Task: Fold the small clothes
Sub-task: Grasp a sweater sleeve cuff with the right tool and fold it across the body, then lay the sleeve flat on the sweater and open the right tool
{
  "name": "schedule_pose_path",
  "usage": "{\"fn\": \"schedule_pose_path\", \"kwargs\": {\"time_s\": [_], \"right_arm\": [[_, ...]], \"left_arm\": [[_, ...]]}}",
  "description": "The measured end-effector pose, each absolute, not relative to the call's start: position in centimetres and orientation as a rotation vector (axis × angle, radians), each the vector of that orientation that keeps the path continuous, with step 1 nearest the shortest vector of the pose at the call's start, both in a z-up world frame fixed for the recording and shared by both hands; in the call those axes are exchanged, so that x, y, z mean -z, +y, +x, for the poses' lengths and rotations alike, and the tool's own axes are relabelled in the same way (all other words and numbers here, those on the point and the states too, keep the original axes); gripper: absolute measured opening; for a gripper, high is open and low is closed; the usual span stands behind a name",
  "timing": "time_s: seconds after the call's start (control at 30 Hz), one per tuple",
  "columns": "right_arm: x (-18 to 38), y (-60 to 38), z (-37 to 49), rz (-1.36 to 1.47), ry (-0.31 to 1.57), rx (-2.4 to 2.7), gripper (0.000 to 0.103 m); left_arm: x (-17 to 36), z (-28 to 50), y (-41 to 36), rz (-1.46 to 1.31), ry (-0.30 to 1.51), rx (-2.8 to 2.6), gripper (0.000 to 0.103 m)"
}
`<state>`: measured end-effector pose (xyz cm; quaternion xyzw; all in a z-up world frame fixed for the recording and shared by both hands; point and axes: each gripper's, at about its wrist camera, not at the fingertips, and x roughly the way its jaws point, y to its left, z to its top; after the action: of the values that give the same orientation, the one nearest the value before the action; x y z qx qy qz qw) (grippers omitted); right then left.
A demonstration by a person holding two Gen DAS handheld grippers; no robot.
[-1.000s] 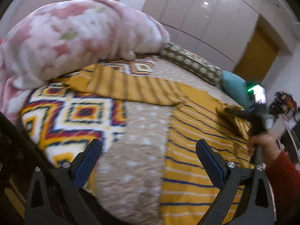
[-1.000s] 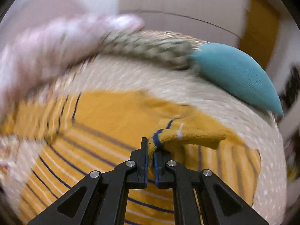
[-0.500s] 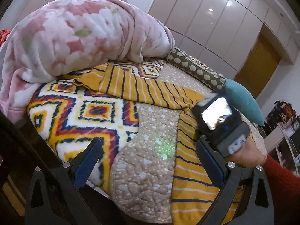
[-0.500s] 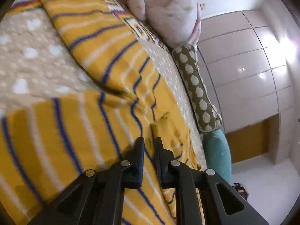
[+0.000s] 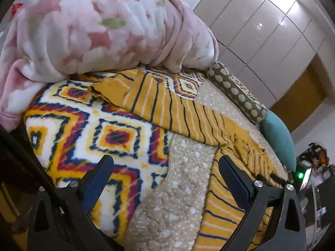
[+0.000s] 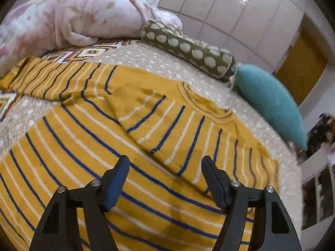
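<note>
A mustard yellow sweater with blue and white stripes lies spread on the bed. Its right sleeve is folded across the chest. Its left sleeve stretches out over the patterned blanket. My right gripper hovers above the sweater's body, its jaws opening with nothing between them. My left gripper stands open over the beige quilt, just left of the sweater's hem, holding nothing.
A pink floral blanket is heaped at the back left. A bright diamond-patterned blanket covers the bed's left side. A spotted olive bolster and a teal cushion lie along the far edge. Wardrobe doors stand behind.
My right gripper let go of the sleeve cuff, which now lies folded across the chest, and its jaws spread apart. The left gripper stayed open and shifted sideways with a slight roll.
</note>
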<state>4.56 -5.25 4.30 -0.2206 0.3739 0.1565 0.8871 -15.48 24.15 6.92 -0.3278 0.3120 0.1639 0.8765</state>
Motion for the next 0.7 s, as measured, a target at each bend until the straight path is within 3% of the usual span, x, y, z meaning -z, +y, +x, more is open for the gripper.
{"fn": "schedule_pose_path", "kwargs": {"time_s": [0.27,0.3,0.37,0.4,0.43,0.5,0.7], "right_arm": [[-3.7,1.2,8.0,-0.393,0.787,-0.461,0.068],[-3.2,2.4,8.5,-0.425,0.789,-0.462,0.064],[-1.7,4.1,9.5,-0.492,0.803,-0.439,0.043],[-1.2,4.5,10.0,-0.508,0.819,-0.428,0.022],[-0.8,4.6,10.6,-0.503,0.839,-0.426,0.013],[-1.1,4.0,11.4,-0.428,0.86,-0.433,0.006],[-2.4,4.9,11.8,-0.285,0.898,-0.478,0.006]], "left_arm": [[-6.0,-15.0,25.4,-0.669,0.671,-0.361,0.1],[-5.9,-15.1,25.9,-0.676,0.666,-0.364,0.1],[-5.8,-15.4,26.6,-0.678,0.655,-0.376,0.1],[-5.7,-15.5,27.0,-0.677,0.65,-0.381,0.1],[-5.6,-15.6,27.3,-0.677,0.647,-0.385,0.1],[-5.3,-15.5,28.1,-0.675,0.647,-0.397,0.1],[-4.4,-13.5,30.7,-0.734,0.661,-0.402,0.1]]}}
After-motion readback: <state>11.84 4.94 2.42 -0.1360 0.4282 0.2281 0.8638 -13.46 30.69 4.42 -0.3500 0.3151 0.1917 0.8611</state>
